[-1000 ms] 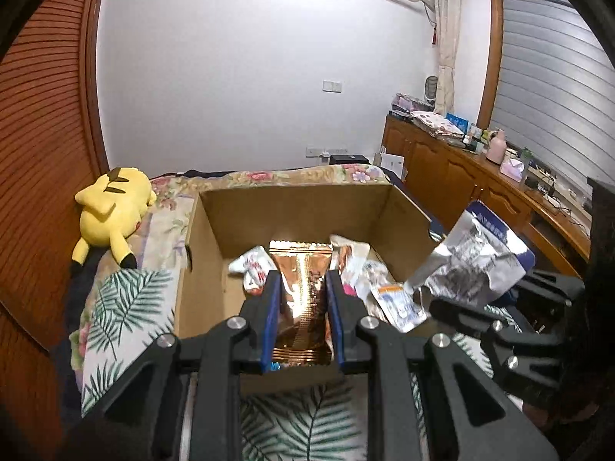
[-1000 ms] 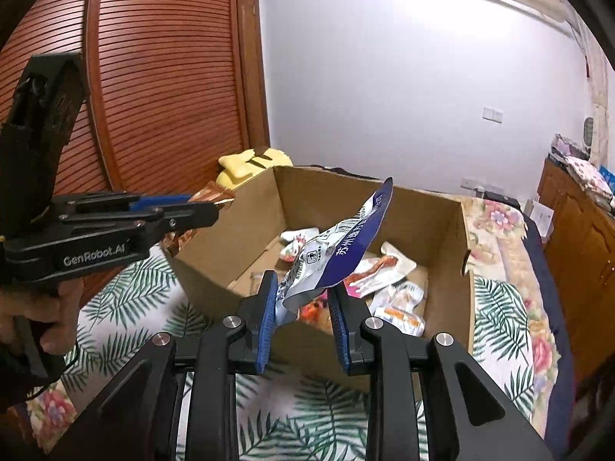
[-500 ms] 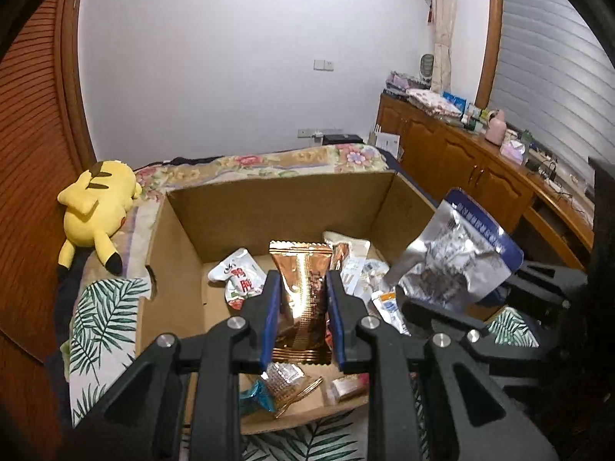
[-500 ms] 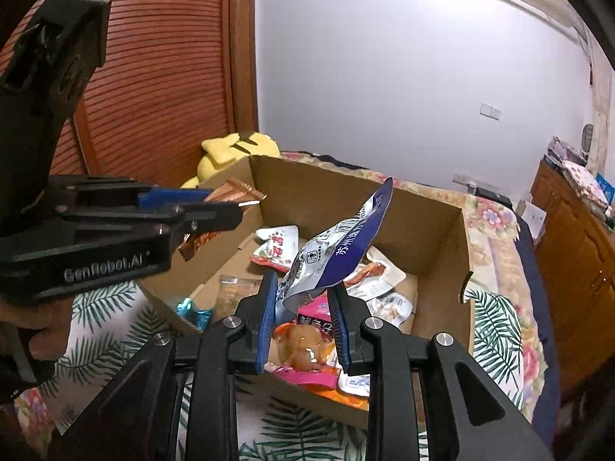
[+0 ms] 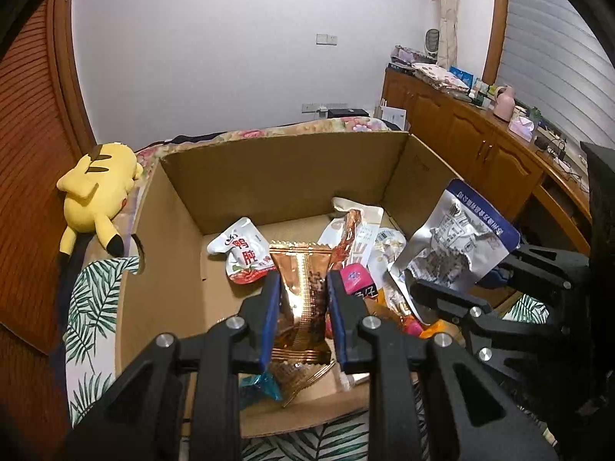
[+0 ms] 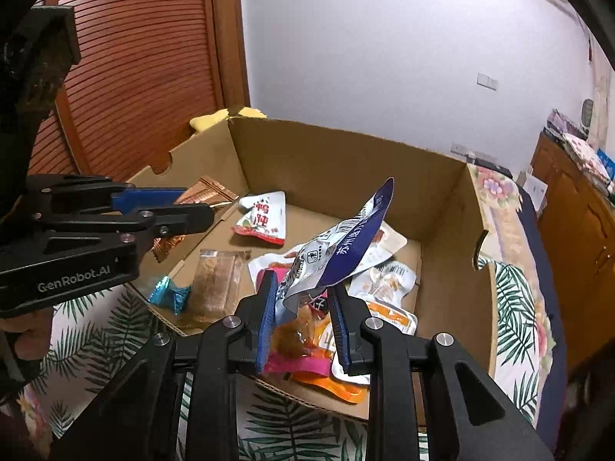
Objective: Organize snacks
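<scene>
Over the cardboard box (image 5: 284, 176) both claws now sit lower and closer than a sec ago: earlier views showed the box from further back w/ its floor mostly hidden behind the near wall, whereas now the near rim is under the fingers and the pile inside is fully in view. That likely means transport is nearly done and the drop is next.

Left claw (image 5: 301, 322) is narrow, clamped on the copper foil packet (image 5: 301, 288), which stands upright between the blue pads above the box's near-left area. Right claw (image 6: 301, 319) is narrow too, pinching the lower corner of the silver-and-blue pouch (image 6: 346, 246), which sticks up and leans right over the heap of snacks.

Pose: both claws tilt down into the box side by side, left one crossing the right wrist view from the left edge, a hand (image 6: 27, 330) partly visible behind it. Box rests on the leaf-print bed cover (image 6: 515, 307). Yellow plush toy (image 5: 98, 188) lies beyond the box's left wall.
</scene>
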A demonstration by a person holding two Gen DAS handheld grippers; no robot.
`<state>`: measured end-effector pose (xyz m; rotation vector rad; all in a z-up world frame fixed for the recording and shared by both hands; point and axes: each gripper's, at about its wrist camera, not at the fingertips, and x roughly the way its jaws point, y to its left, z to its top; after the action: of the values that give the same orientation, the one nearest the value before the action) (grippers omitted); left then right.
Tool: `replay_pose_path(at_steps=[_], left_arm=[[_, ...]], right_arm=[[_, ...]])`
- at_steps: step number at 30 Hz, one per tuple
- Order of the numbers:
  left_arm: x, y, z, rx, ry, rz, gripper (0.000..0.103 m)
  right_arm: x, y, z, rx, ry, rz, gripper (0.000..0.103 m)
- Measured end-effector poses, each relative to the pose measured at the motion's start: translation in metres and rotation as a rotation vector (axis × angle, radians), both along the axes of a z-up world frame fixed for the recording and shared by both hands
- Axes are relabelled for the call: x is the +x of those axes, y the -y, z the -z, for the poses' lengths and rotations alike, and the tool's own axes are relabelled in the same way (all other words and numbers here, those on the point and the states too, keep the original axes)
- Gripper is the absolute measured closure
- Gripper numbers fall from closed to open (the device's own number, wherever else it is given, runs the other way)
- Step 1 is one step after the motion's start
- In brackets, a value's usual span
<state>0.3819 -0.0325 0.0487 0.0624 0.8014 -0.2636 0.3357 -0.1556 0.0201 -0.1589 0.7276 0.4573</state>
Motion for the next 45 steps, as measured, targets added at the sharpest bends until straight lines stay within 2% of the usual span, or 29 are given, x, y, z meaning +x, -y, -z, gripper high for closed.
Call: replay_pose_path(at_steps=[5, 7, 8, 9, 10, 14, 20, 26, 31, 34, 36, 45], left_arm=[[0.002, -0.002, 0.002, 0.008, -0.010, -0.008, 0.080], [0.002, -0.004, 0.003, 0.006, -0.012, -0.011, 0.076], [0.002, -0.005, 0.003, 0.007, -0.010, -0.016, 0.071], [0.002, -0.005, 0.002, 0.006, -0.006, -0.024, 0.069], [0.001, -0.007, 0.001, 0.001, -0.004, -0.030, 0.062], [-0.002, -0.011, -0.001, 0.000, 0.002, -0.047, 0.053], [-0.022, -0.013, -0.011, 0.012, 0.038, -0.053, 0.051], [-0.057, -0.015, -0.032, 0.030, 0.105, -0.062, 0.049], [-0.092, -0.014, -0.048, 0.048, 0.168, -0.062, 0.045], [-0.115, -0.016, -0.058, 0.054, 0.216, -0.080, 0.031], [-0.128, -0.019, -0.064, 0.044, 0.243, -0.083, 0.030], [-0.199, -0.021, -0.081, 0.051, 0.333, -0.088, 0.027]], right_arm=[[0.003, 0.002, 0.001, 0.009, -0.010, 0.004, 0.078], [0.004, 0.004, 0.001, 0.013, -0.015, 0.007, 0.077], [0.005, 0.005, 0.001, 0.015, -0.014, 0.010, 0.076], [0.004, 0.007, 0.000, 0.020, -0.010, 0.011, 0.071], [0.005, 0.008, 0.000, 0.023, -0.008, 0.014, 0.060], [0.002, 0.009, -0.005, 0.049, 0.002, 0.013, 0.059], [-0.017, 0.015, -0.019, 0.082, 0.034, 0.016, 0.056], [-0.047, 0.020, -0.029, 0.096, 0.065, 0.029, 0.047], [-0.076, 0.024, -0.039, 0.109, 0.105, 0.054, 0.028], [-0.092, 0.027, -0.044, 0.127, 0.125, 0.070, 0.020], [-0.104, 0.029, -0.048, 0.140, 0.142, 0.079, 0.011], [-0.153, 0.032, -0.066, 0.147, 0.207, 0.135, 0.002]])
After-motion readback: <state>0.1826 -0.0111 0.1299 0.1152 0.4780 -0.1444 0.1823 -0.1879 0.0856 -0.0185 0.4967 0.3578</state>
